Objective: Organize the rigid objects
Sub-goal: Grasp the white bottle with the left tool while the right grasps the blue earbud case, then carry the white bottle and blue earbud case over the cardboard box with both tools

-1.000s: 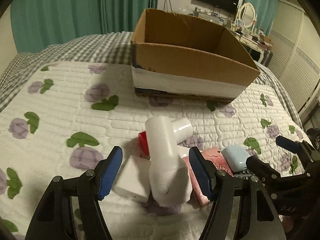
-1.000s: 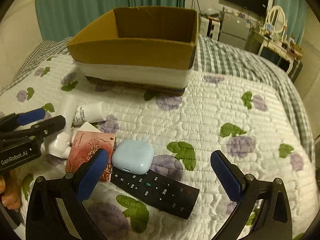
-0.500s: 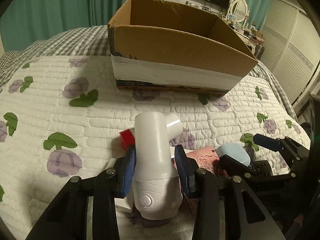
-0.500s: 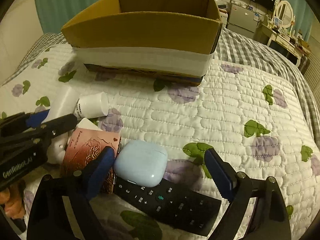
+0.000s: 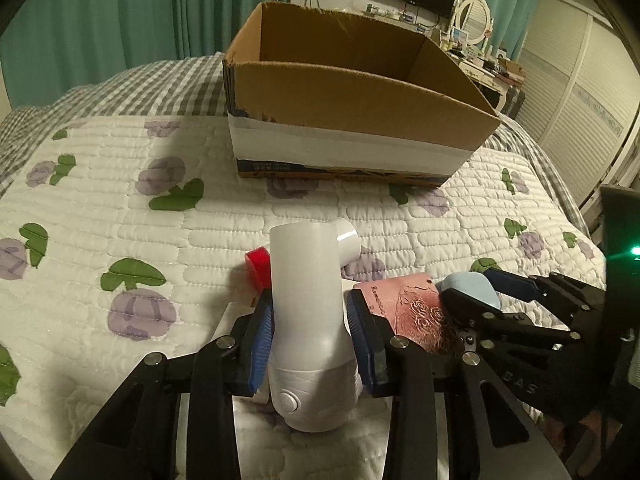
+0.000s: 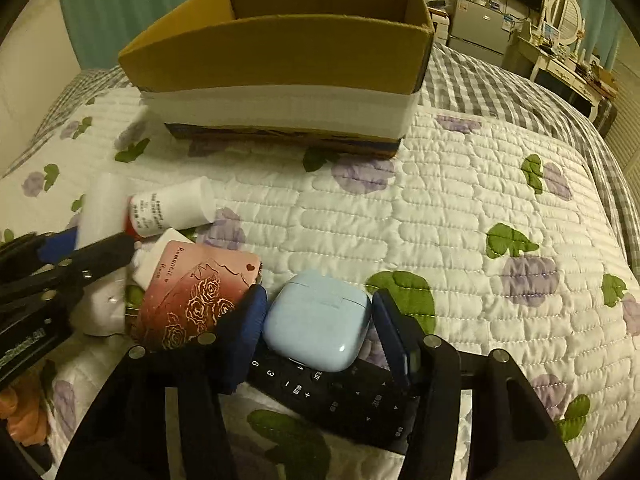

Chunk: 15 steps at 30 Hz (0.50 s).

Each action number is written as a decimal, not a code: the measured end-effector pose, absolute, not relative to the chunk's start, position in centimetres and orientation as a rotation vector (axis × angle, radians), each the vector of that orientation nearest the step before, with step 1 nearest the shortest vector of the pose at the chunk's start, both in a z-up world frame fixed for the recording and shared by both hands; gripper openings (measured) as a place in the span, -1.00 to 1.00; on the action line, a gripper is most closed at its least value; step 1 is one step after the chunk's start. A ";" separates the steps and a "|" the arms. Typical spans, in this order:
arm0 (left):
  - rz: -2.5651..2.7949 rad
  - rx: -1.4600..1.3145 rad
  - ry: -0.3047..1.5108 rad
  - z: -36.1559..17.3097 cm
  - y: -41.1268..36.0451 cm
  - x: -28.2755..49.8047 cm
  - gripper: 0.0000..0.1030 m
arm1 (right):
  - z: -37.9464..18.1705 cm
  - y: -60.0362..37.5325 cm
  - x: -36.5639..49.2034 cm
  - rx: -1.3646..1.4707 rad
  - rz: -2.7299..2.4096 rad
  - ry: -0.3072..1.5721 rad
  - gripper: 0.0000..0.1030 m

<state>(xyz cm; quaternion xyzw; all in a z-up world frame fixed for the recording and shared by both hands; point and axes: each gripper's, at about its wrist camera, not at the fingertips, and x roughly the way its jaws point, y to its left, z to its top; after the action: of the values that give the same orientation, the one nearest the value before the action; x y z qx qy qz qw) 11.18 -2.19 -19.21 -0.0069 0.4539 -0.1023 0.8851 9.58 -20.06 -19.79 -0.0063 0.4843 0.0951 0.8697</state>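
Observation:
My left gripper (image 5: pixel 309 308) has its jaws closing, blue pads pressed on both sides of a white handheld device (image 5: pixel 306 276) that lies on the quilt with its round button towards me. In the right wrist view my right gripper (image 6: pixel 318 308) is also closing, and its pads touch both sides of a light blue earbud case (image 6: pixel 318 322). The case rests on a black remote control (image 6: pixel 340 396). A pink rose-patterned card case (image 6: pixel 192 288) lies between the two grippers. The open cardboard box (image 5: pixel 352 96) stands behind the pile.
A white tube (image 6: pixel 172 206) and a red-capped item (image 5: pixel 258 266) lie behind the white device, with a flat white block partly hidden under it. The flowered quilt (image 6: pixel 480 200) is bare to the right. A dresser and a wardrobe stand beyond the bed.
Both grippers went from wide open to closed: the left onto the white device, the right onto the blue case. The right gripper also came lower and nearer to the case.

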 end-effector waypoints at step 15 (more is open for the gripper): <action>-0.189 -0.013 0.872 -15.4 -1.5 9.4 -0.36 | -15.6 -23.2 7.1 0.048 0.144 0.897 0.06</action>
<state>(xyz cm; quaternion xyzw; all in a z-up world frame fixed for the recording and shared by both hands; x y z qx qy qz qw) 9.41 -1.49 -15.43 -0.0063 0.4215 -0.0915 0.9022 7.08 -23.24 -15.62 0.0234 0.4331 0.0694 0.8984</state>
